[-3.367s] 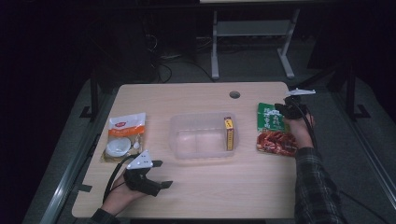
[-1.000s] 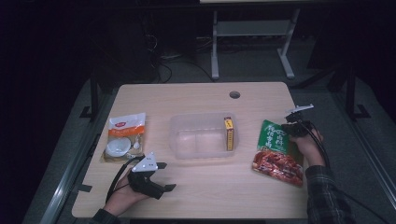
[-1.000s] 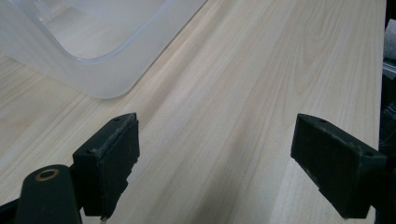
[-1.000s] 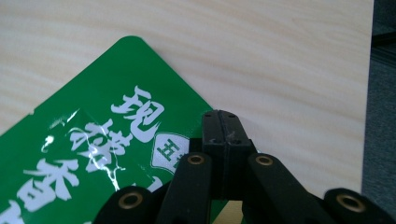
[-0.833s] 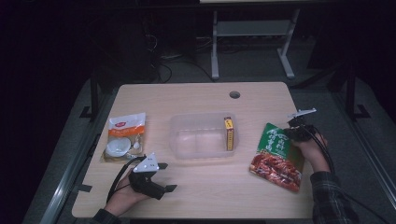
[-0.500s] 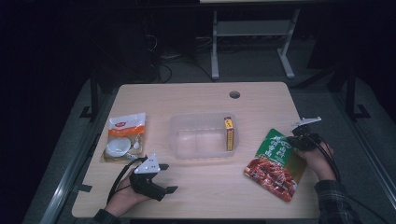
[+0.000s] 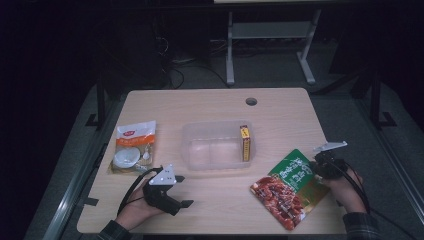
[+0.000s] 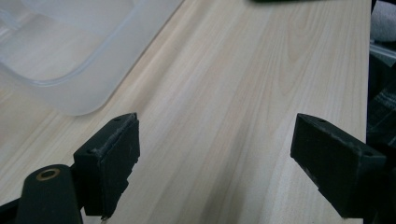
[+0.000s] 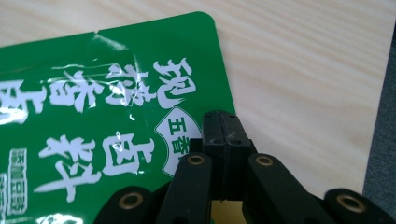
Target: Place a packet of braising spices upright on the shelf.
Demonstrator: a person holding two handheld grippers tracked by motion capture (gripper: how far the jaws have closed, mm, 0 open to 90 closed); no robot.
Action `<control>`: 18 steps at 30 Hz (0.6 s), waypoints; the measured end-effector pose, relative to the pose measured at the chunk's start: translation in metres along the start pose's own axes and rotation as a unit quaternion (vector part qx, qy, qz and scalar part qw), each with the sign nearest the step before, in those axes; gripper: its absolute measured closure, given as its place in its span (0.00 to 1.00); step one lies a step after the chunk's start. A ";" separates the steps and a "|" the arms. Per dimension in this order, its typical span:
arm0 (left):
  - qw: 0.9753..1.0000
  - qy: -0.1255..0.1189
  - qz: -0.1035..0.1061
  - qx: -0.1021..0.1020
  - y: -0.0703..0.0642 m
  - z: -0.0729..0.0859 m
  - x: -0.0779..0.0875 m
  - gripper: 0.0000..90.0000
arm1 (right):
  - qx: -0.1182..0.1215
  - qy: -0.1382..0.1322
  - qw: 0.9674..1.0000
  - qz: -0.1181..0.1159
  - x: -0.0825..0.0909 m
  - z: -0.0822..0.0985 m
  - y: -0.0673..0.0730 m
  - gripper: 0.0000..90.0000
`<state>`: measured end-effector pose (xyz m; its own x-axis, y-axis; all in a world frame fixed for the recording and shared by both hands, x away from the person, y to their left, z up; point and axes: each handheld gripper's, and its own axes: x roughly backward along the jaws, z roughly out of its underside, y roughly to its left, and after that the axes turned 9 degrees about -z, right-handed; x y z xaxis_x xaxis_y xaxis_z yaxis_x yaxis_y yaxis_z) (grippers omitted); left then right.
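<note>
Right gripper point(image 7: 320, 167) pinches the edge of the green-and-red snack bag point(image 7: 290, 187), jaws fully together on the top green border; in the right gripper view the tips point(image 9: 223, 126) sit on the bag's point(image 9: 107, 121) edge near its rounded corner. Bag lies flat on the table point(image 7: 215, 107), stretching away from the right gripper toward the table's near edge, tilted, red end farthest from the jaws. Left gripper point(image 7: 182, 192) rests on the table, jaws wide, nothing between them; bare wood shows in its own view between the pads point(image 8: 114, 149).

Step in hand, as I read it: move the bag into the clear plastic tub point(image 7: 217, 145), which sits ahead and to the left of the right gripper, well apart from it. A yellow box point(image 7: 244, 142) already stands in the tub against the wall nearest the bag.

To do it well: keep the pinch tight, since the grip is only on the thin border and the bag can slip or swing. Lift enough that the hanging red end clears the tub rim. Come in over the open side beyond the yellow box, not on top of it. Lay the bag down before letting go. A white-and-orange packet point(image 7: 132, 150) beside the left gripper needs no touching now.
</note>
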<state>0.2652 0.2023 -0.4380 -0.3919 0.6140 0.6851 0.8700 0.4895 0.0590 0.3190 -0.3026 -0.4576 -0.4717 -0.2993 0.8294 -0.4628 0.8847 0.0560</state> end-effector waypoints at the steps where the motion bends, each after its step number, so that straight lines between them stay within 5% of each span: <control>1: 1.000 0.001 0.005 -0.001 0.000 -0.001 -0.001 0.17 | 0.001 0.003 1.000 -0.001 0.003 0.005 0.005 1.00; 18: 0.999 0.003 0.026 -0.018 -0.002 -0.013 -0.012 0.17 | 0.011 0.007 1.000 -0.023 0.025 0.038 0.040 1.00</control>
<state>0.2722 0.1864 -0.4370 -0.3437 0.6353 0.6916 0.8997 0.4338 0.0486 0.2599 -0.2880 -0.4556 -0.4392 -0.3334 0.8342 -0.4992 0.8626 0.0819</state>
